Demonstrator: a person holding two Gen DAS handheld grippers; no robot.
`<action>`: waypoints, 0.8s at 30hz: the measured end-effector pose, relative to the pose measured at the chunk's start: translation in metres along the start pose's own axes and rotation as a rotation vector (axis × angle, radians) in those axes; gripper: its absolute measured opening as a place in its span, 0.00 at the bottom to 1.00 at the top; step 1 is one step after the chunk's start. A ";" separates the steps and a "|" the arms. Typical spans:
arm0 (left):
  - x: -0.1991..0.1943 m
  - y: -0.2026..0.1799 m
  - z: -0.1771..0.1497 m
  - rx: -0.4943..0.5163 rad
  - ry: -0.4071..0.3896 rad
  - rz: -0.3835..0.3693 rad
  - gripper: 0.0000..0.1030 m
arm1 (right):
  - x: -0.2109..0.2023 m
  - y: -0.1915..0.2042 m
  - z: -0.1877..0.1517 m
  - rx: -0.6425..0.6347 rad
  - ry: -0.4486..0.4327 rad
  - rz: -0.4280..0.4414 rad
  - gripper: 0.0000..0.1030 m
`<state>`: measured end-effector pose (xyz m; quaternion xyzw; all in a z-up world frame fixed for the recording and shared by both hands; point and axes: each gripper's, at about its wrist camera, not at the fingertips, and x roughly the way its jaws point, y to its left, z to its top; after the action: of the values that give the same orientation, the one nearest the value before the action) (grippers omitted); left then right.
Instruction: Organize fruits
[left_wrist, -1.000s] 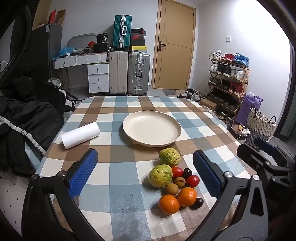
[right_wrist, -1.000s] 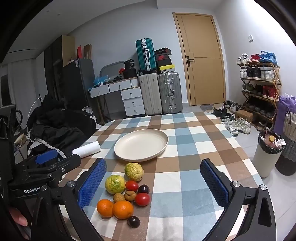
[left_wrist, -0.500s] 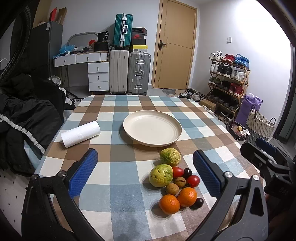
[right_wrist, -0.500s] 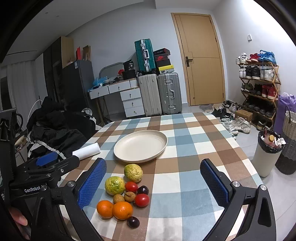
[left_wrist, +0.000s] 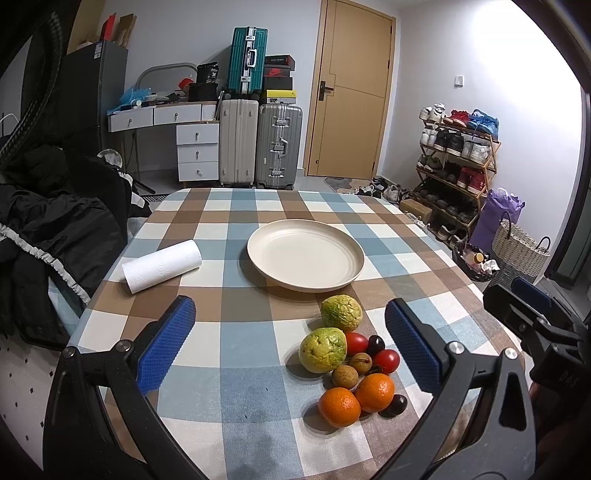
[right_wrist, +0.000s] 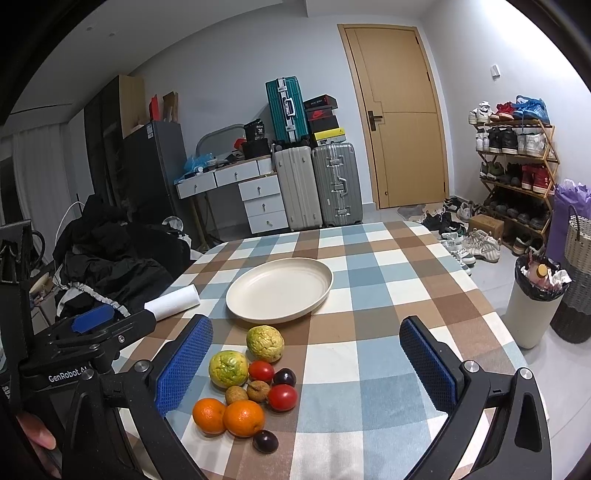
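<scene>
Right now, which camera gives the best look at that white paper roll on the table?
The left wrist view: the paper roll lies whole and unobstructed left of the plate. In the right wrist view the roll is smaller, its near end hidden behind the left gripper.

Two hand-held grippers, same build. Left gripper (left_wrist: 290, 341): matte black frame, curved arms, triangular cut-out in the right arm. Fingers (left_wrist: 166, 347) faced with blue pads, fine diamond knurl. Silver round-head screws at the pad bases. Right gripper (right_wrist: 306, 365): identical black arms, blue textured fingers (right_wrist: 183, 363), silver screws. Seen from the right wrist, left unit's side shows white "GenRobot.AI" lettering, a blue block on top, small dark screws. Fingertips of a hand (right_wrist: 35, 437) at the lower left edge.
</scene>
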<state>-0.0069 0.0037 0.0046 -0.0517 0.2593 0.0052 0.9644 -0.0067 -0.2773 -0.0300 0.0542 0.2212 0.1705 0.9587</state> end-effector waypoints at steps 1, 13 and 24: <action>0.000 0.000 0.000 0.001 0.000 0.000 1.00 | 0.000 -0.001 0.000 0.002 0.001 0.001 1.00; -0.001 0.002 -0.003 -0.001 0.004 0.000 1.00 | 0.003 -0.001 -0.001 0.001 0.004 0.002 1.00; 0.010 -0.003 -0.013 -0.006 0.032 -0.015 1.00 | 0.001 -0.006 -0.004 0.015 0.011 0.003 1.00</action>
<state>-0.0051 -0.0010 -0.0116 -0.0568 0.2745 -0.0020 0.9599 -0.0058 -0.2822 -0.0346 0.0610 0.2276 0.1706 0.9568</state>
